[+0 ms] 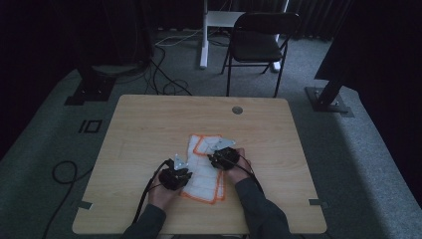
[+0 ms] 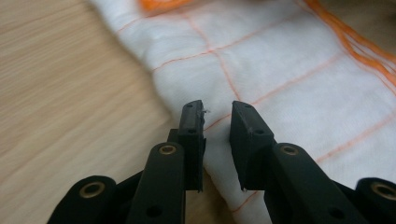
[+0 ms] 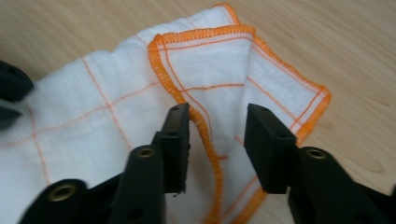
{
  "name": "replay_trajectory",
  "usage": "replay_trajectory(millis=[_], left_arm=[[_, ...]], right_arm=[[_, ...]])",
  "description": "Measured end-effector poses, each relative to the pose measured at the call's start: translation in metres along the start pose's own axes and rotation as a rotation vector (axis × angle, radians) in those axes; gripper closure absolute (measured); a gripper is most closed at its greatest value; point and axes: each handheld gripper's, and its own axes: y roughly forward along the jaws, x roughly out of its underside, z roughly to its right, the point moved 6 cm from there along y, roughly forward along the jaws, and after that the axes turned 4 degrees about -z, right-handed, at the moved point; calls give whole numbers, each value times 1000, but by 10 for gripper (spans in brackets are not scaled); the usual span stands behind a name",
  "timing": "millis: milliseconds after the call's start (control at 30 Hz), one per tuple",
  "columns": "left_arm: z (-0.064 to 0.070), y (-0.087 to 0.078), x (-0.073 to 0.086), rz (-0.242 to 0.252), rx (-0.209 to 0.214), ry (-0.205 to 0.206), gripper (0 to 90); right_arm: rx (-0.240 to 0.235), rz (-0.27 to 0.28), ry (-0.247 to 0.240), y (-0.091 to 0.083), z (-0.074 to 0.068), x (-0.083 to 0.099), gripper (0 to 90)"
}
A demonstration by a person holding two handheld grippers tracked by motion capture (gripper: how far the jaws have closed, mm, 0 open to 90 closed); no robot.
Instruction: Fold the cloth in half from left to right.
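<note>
A white cloth (image 1: 203, 172) with thin orange grid lines and an orange stitched hem lies folded on the wooden table (image 1: 149, 124). My left gripper (image 1: 181, 174) is at the cloth's left edge. In the left gripper view my left gripper (image 2: 217, 122) is open by a narrow gap, just over the folded edge of the cloth (image 2: 280, 65). My right gripper (image 1: 217, 158) is over the cloth's right part. In the right gripper view my right gripper (image 3: 217, 127) stands open and straddles the orange hem (image 3: 161, 70) of an upper fold. Neither gripper holds cloth.
A round grommet (image 1: 237, 110) sits near the table's far edge. A black folding chair (image 1: 259, 40) and a white stand (image 1: 204, 35) are on the carpet beyond. Cables trail on the floor at the left. A dark part of the other gripper (image 3: 10, 91) shows at the left edge.
</note>
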Motion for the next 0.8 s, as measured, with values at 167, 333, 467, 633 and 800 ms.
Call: replay_trajectory(millis=[167, 333, 467, 633, 800], left_arm=[[7, -4, -3, 17, 37, 3, 713], [31, -7, -12, 38, 118, 50, 675], [46, -4, -21, 28, 139, 96, 655], [51, -2, -26, 36, 148, 101, 653], [51, -2, -26, 34, 148, 98, 649]], right_arm=[[14, 10, 44, 1, 8, -5, 746], [23, 11, 59, 2, 13, -8, 819], [24, 17, 101, 1, 19, -8, 872], [10, 52, 158, -4, 31, -9, 876], [23, 45, 179, -1, 39, -10, 875]])
